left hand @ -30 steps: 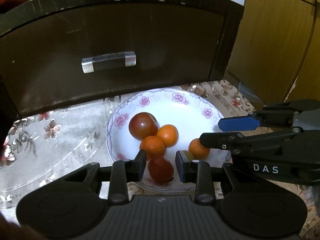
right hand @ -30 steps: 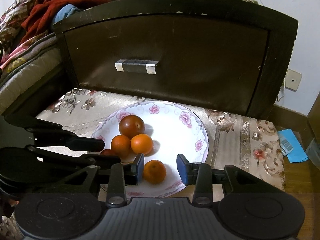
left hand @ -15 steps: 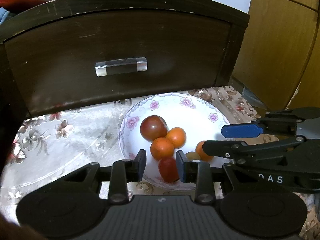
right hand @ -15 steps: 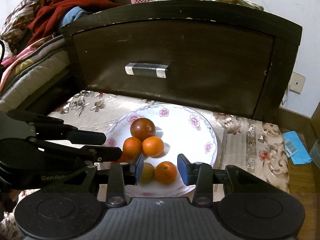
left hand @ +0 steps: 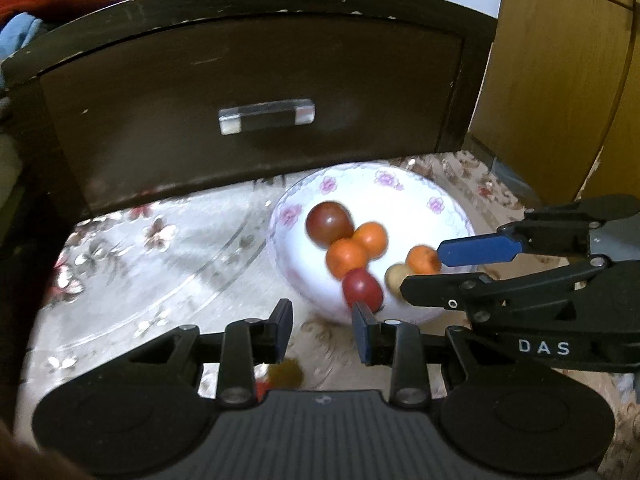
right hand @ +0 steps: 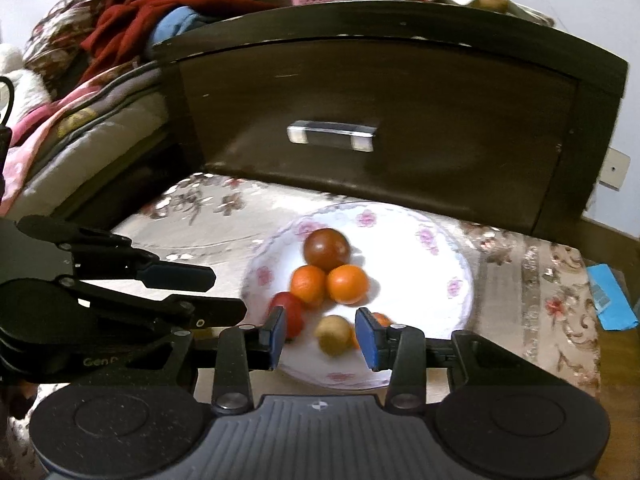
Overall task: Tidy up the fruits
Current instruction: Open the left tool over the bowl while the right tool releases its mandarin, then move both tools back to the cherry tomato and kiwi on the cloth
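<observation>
A white floral plate (left hand: 436, 204) sits on the patterned cloth (left hand: 160, 256) of the desk, just in front of a dark drawer front (left hand: 256, 120) with a clear handle (left hand: 266, 117); six fruits lie on the plate; a dark red tomato (right hand: 326, 249) at the back, two oranges (right hand: 347, 284) touching it and each other, a smaller red tomato (left hand: 362, 289) at the near left rim, a pale yellowish fruit (right hand: 334, 334) and a third orange (left hand: 422, 259) side by side near the front.

Left gripper (left hand: 322, 330): fingers apart, nothing between them; it hangs over the cloth just off the plate's near edge, its right finger close by the small red tomato; a blurred dark-yellow object (left hand: 286, 372) lies on the cloth below, identity unclear.

Right gripper (right hand: 322, 338): fingers spread wide over the plate's front; the pale fruit sits in the gap between them, touching neither pad as far as visible; the third orange is mostly hidden behind the right finger.

Both views motion-blurred; red and blue clothes (right hand: 160, 20) piled at the back left.
</observation>
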